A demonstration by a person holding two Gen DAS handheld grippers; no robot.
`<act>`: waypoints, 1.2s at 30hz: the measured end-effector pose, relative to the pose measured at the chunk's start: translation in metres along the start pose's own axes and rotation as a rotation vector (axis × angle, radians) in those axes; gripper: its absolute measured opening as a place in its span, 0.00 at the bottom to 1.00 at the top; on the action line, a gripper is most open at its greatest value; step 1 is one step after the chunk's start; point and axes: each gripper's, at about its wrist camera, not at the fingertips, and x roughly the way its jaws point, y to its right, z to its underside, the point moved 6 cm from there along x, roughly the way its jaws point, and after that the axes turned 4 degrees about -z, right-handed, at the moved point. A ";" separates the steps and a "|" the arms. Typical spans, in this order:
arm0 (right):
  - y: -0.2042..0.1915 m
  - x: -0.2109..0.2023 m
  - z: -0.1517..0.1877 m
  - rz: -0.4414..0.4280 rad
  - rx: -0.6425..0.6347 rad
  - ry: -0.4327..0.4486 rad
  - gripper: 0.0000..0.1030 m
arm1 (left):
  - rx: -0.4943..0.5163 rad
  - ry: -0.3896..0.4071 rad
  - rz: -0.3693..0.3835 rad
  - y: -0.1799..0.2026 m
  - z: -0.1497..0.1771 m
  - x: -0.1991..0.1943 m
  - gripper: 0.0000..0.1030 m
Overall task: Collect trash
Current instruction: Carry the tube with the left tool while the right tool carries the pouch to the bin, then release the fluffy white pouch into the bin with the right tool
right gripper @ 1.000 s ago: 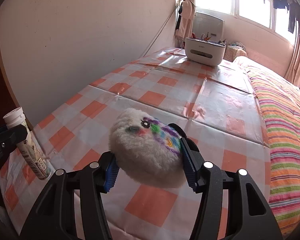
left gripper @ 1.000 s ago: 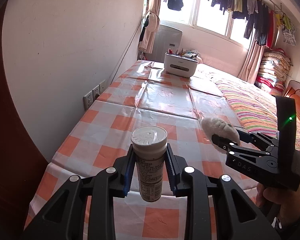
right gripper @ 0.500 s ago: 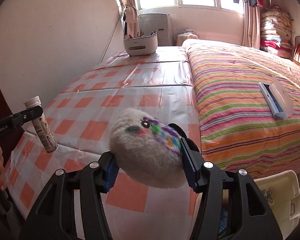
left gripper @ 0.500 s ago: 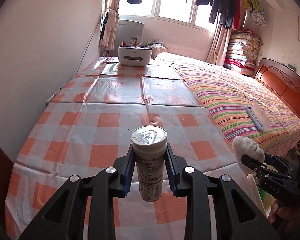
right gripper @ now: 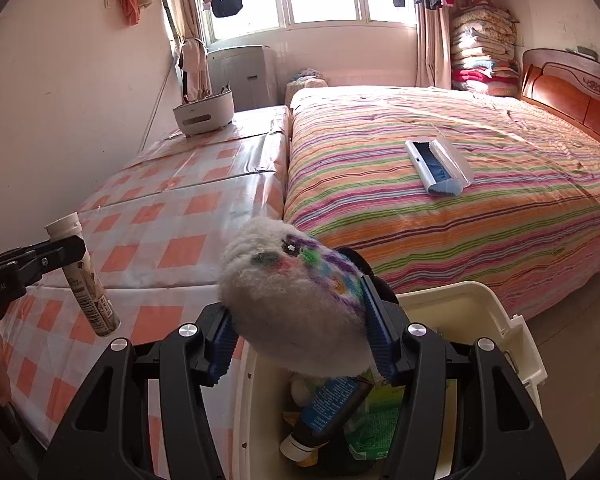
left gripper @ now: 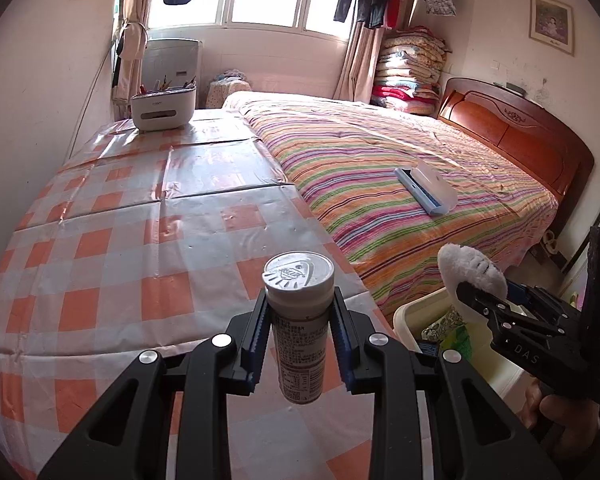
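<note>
right wrist view: fluffy pad sits clamped between the jaws above bin.

Tablecloth: orange-and-white check, glossy. Bedspread, right: multicolour stripes. Headboard, far right: reddish-brown. Fluffy ball: white, purple, green and pink marks. Bin, near: cream. Tube: white cap.

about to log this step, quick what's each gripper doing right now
left gripper: closed on the white tube, held upright.
right gripper: closed on the fluffy white toy, over the bin.
</note>
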 end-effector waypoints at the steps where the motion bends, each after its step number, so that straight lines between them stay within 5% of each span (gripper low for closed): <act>1: 0.005 -0.002 0.002 0.005 0.011 0.000 0.53 | 0.011 -0.003 0.011 0.008 0.001 0.001 0.27; 19: 0.063 -0.010 0.021 0.091 0.138 -0.061 0.60 | 0.117 -0.052 0.132 0.098 0.011 0.017 0.28; 26: 0.073 -0.021 0.018 0.072 0.188 -0.020 0.73 | 0.122 -0.073 0.129 0.110 0.016 0.027 0.27; 36: 0.102 -0.047 0.009 0.117 0.274 0.080 0.73 | 0.145 -0.098 0.161 0.141 0.020 0.040 0.27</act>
